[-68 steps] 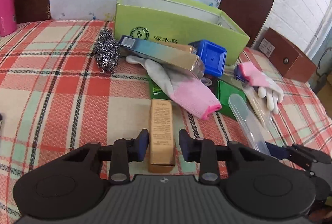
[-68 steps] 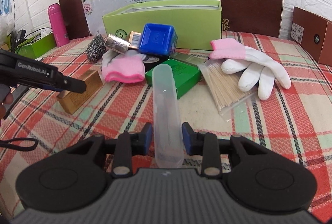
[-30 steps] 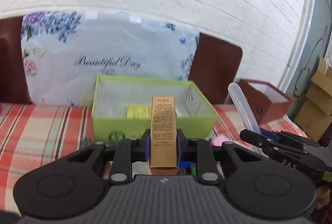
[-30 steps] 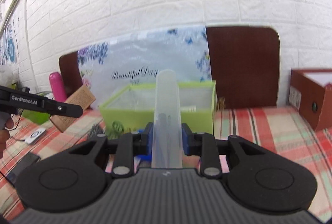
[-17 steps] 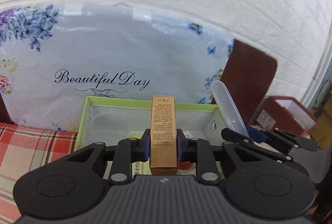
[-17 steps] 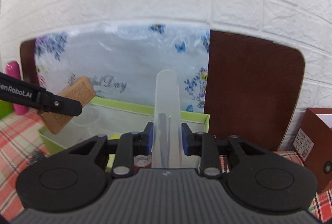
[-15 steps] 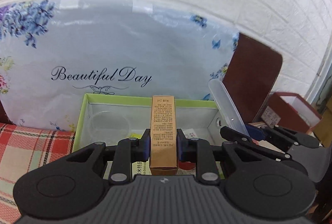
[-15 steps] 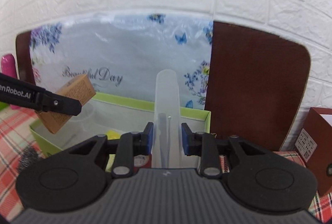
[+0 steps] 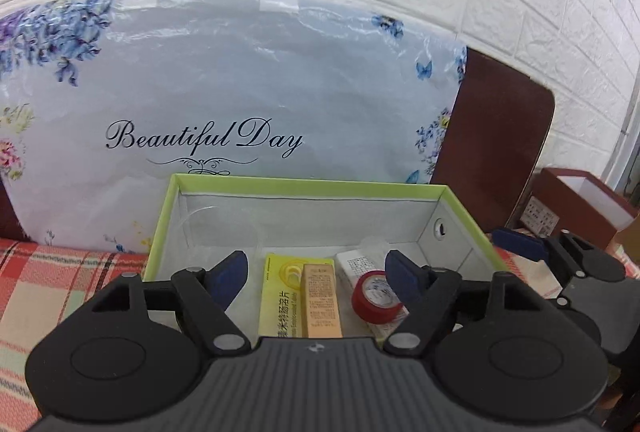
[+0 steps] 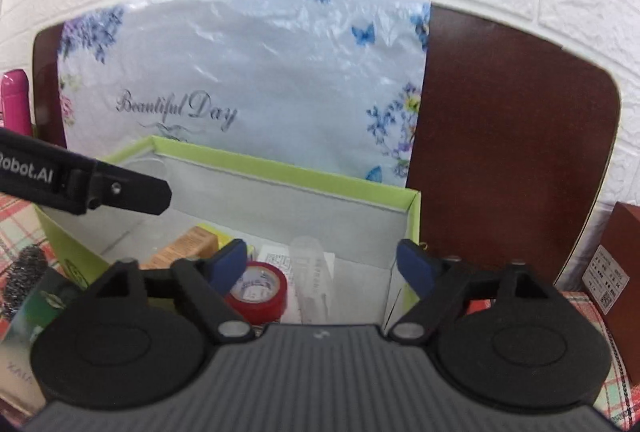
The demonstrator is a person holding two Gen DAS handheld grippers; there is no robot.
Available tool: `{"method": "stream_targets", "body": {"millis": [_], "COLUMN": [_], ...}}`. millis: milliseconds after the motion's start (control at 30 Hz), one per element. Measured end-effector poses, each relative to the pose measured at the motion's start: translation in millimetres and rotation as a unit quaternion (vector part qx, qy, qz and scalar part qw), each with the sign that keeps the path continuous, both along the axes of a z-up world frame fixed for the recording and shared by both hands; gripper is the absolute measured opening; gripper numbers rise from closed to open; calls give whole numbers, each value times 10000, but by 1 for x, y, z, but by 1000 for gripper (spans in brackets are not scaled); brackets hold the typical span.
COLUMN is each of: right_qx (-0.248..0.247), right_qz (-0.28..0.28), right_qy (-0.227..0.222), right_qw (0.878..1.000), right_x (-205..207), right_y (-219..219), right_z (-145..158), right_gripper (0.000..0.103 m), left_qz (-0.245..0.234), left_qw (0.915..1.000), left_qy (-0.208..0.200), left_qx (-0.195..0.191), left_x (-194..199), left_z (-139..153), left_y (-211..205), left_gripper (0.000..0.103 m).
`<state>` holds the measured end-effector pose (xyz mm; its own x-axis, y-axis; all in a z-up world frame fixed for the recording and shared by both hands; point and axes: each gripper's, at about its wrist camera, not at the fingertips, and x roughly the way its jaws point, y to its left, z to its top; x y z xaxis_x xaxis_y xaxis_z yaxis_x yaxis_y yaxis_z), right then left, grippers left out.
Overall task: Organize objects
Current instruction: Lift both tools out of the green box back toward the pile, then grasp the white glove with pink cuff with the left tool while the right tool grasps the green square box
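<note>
An open green box (image 9: 304,188) (image 10: 414,208) stands on the plaid table. My left gripper (image 9: 318,272) is open and empty above it. The gold carton (image 9: 320,300) (image 10: 186,244) lies inside on a yellow packet (image 9: 280,296). My right gripper (image 10: 322,264) is open and empty over the box's right part. The clear plastic tube (image 10: 310,280) lies inside beside a red tape roll (image 9: 374,296) (image 10: 258,292) and a white packet (image 9: 360,266).
A floral "Beautiful Day" bag (image 9: 240,104) and brown chair backs (image 10: 512,152) stand behind the box. A brown box (image 9: 580,208) is at the right. A steel scourer (image 10: 22,276) and a pink bottle (image 10: 16,100) are at the left.
Both grippers have opened. The gold carton has dropped from the left gripper and the clear tube from the right gripper, and both now lie in the green box.
</note>
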<state>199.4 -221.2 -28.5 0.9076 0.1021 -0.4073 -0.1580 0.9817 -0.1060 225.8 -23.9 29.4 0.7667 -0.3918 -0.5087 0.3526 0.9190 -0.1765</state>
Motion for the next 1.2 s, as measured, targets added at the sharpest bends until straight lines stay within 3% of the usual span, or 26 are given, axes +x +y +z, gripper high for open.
{"method": "stream_targets", "body": {"millis": [100,233,433,633,833,1067,1133,1200], "right_qx": [-111,295,957,1160,997,914,921,895], "right_qz": [-258,-469,-838,-816,-536,-381,-332,-293], "right_qy": [-426,-604,-412,273,709,582,596,633], "right_qw": [9987,9966,9910,9895,9910,9934,9934,9935], "right_x": [-24,-62,-127,-188,-228,-247,-250,-253], "right_y": [-2,-21,-42,-37,-20,-13,-13,-10], "right_z": [11,23,15,-24,-46,-37,-36,-37], "right_gripper": [98,103,103,103,89,82,81,80], "left_qz": [164,276,516,634,380,392,343,323], "left_qw": [9997,9987,9965,9918,9915,9926,9907,9921], "left_qy": [48,10,340,984,1212,1130,1289,1198], "left_qx": [-161,-438,-570,-509,-286,-221,-266,-158], "left_x": [-17,-50,-102,-142,-163,-142,-133,-132], "left_z": [11,15,-14,-54,-74,-82,-90,-91], "left_y": [10,23,33,37,23,0,-1,1], "left_gripper": [81,85,86,86,86,84,62,14]}}
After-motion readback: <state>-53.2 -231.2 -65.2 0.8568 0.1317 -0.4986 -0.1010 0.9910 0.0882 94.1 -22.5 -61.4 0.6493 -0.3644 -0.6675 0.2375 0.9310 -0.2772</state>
